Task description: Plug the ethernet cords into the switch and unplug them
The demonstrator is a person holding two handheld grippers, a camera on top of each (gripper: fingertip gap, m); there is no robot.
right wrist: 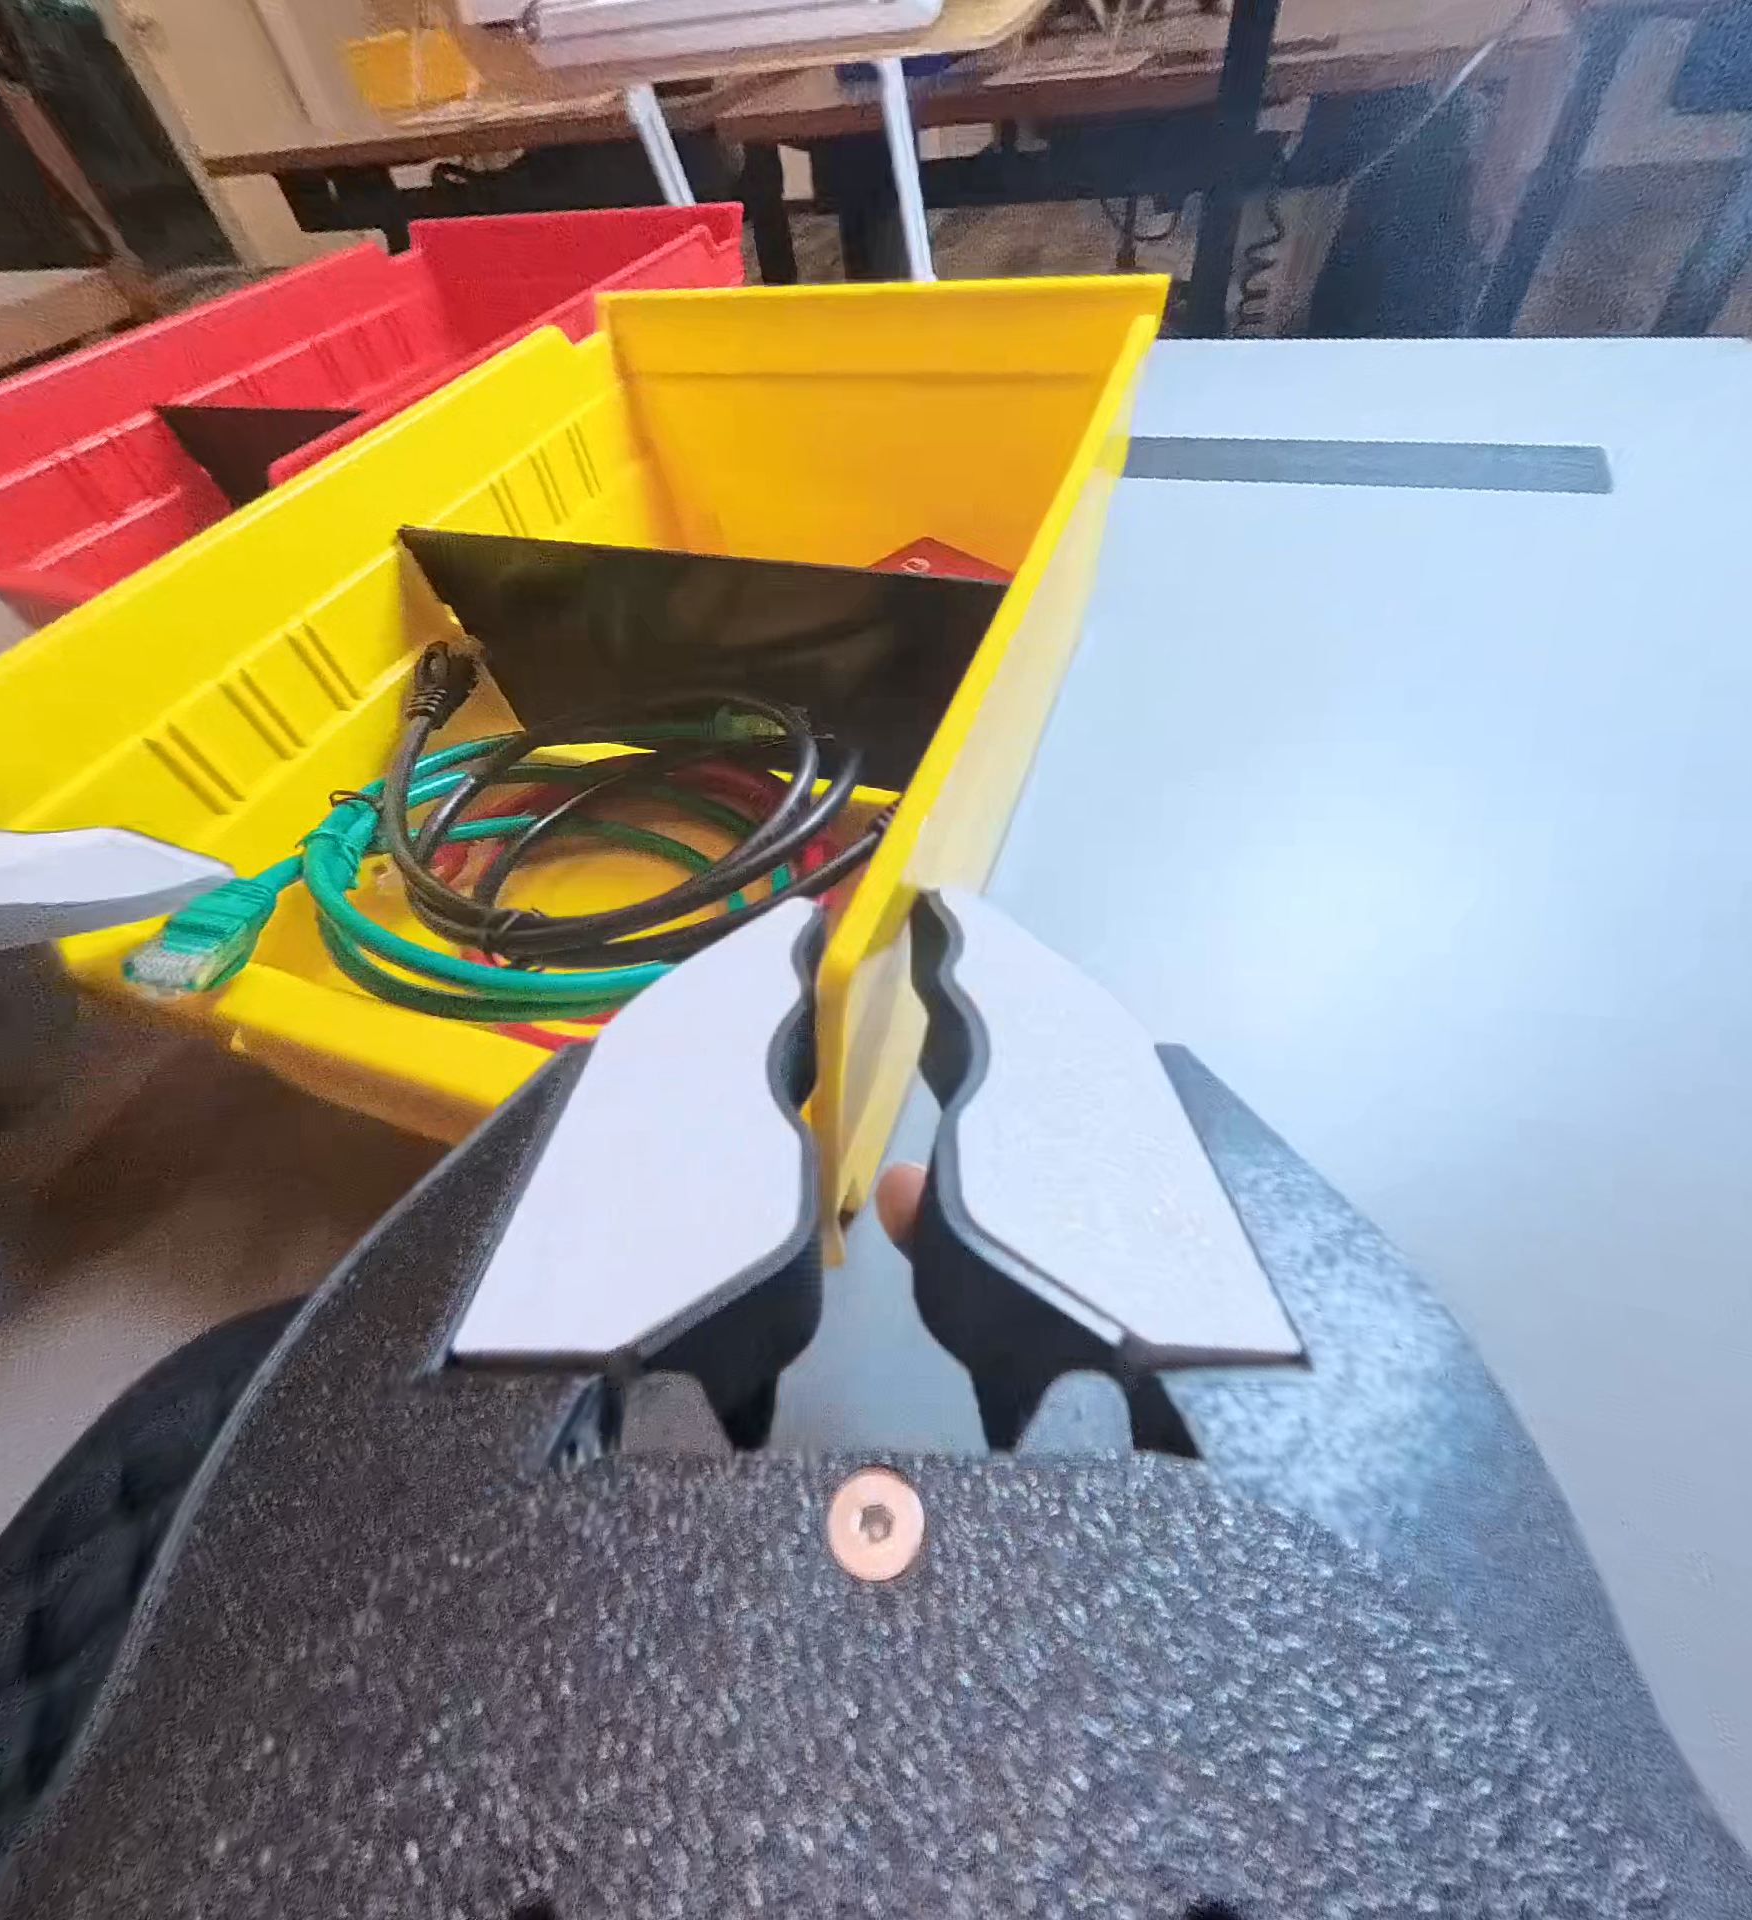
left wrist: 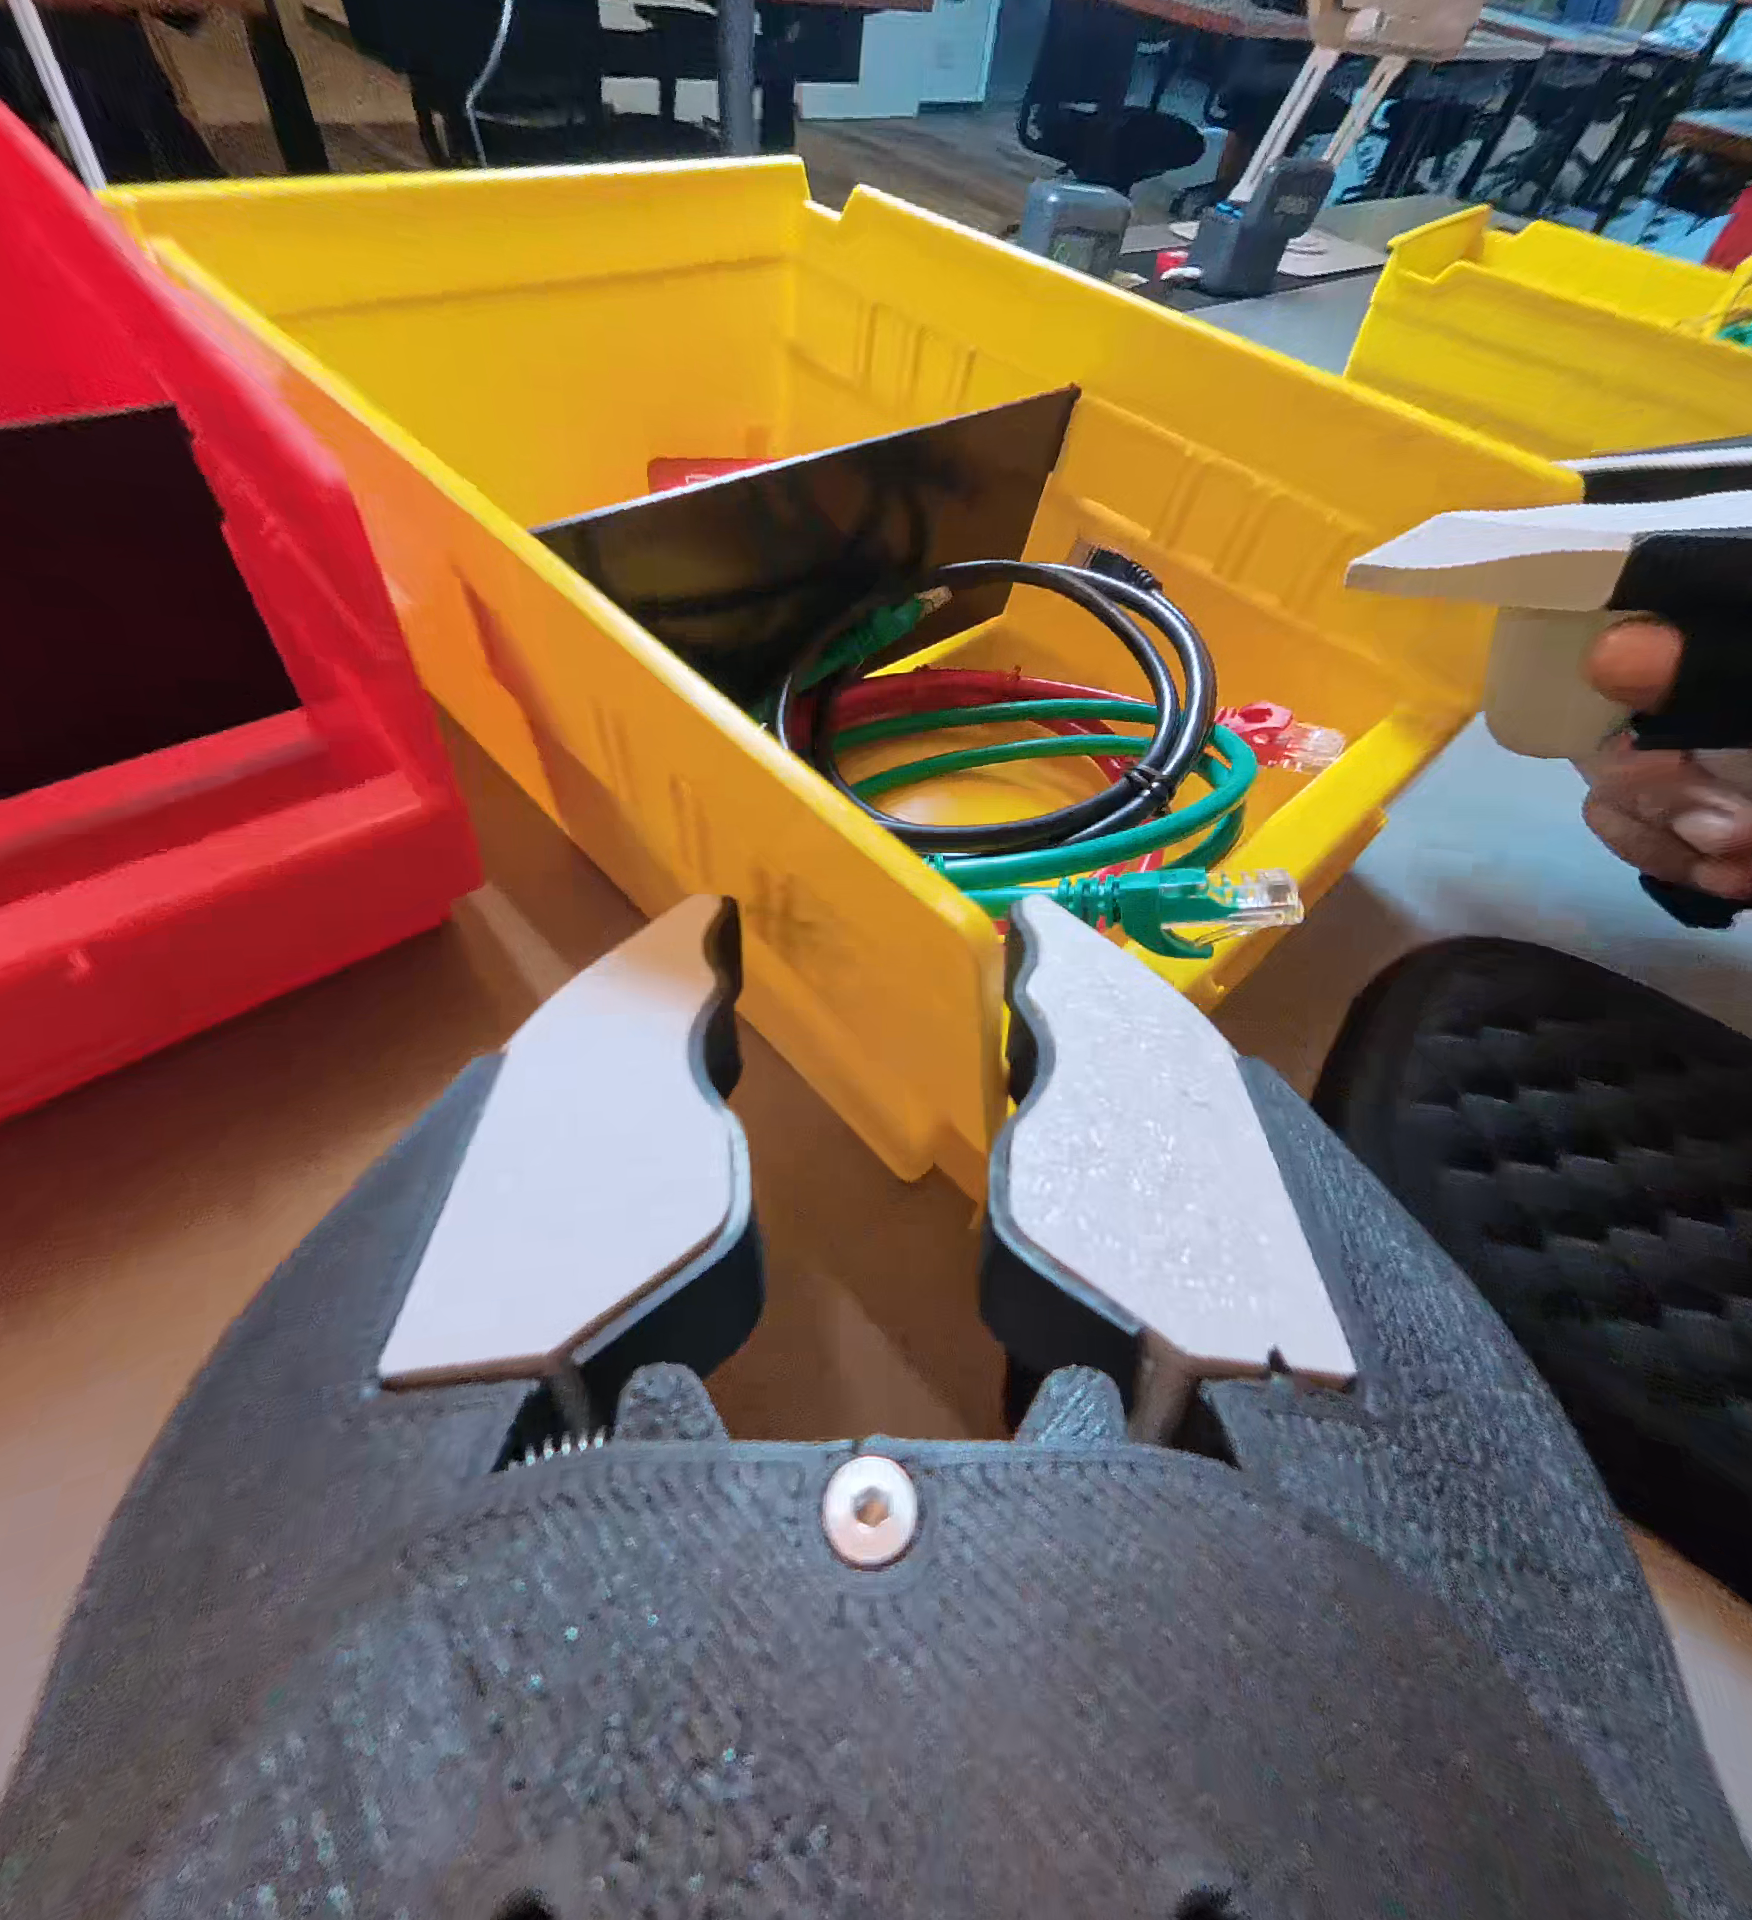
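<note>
A yellow bin (left wrist: pixel 643 343) holds coiled ethernet cords: a green cord (left wrist: pixel 1059 717) whose plug (left wrist: pixel 1215 904) hangs over the low front lip, a red cord (left wrist: pixel 1267 727) and a black cord (left wrist: pixel 1178 665). A black divider (left wrist: pixel 799 540) stands across the bin, with a red item (left wrist: pixel 706 473) behind it. No switch shows clearly. My left gripper (left wrist: pixel 877 914) is open and straddles the bin's front left wall corner. My right gripper (right wrist: pixel 869 909) is shut on the bin's front right wall (right wrist: pixel 955 779). The cords (right wrist: pixel 539 935) also lie inside the bin in the right wrist view.
A red bin (left wrist: pixel 124 727) stands just left of the yellow one. A second yellow bin (left wrist: pixel 1578 322) stands at the back right. A black foam pad (left wrist: pixel 1630 1247) lies at the near right. The grey table (right wrist: pixel 1423 831) with a dark tape strip (right wrist: pixel 1371 464) spreads to the right.
</note>
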